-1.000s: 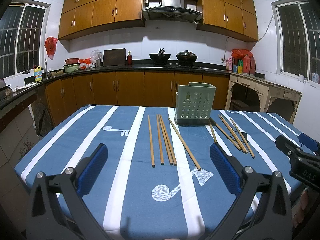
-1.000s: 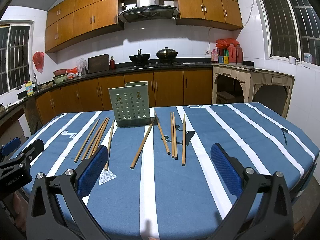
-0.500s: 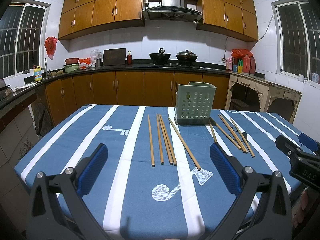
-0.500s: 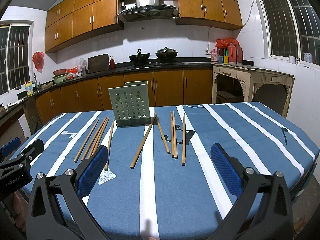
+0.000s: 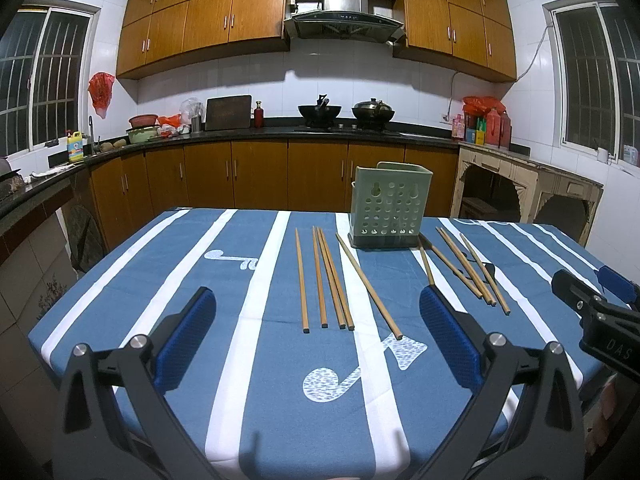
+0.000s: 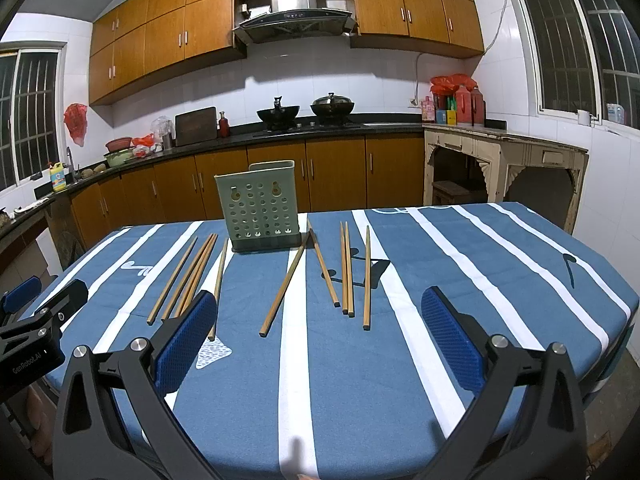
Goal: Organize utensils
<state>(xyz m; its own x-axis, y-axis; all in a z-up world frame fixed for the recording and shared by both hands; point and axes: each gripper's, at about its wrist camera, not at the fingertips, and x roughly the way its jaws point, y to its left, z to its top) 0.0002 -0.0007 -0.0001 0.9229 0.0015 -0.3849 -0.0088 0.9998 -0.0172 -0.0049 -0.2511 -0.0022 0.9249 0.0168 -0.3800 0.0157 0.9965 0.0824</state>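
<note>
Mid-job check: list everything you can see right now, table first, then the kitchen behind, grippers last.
Chopsticks: ten, wooden; five on the cloth left of the holder, five right of it.
Utensil holder: one, pale green, perforated, upright at the table's far middle.
Tablecloth: one, blue with white stripes.
Woks: two, black, on the stove.
Range hood: one, steel, above the stove.
Cutting board: one, dark, leaning on the counter wall.
Cabinets: brown, above and below the counter.
Left gripper: open, blue pads.
Right gripper: open, blue pads.
</note>
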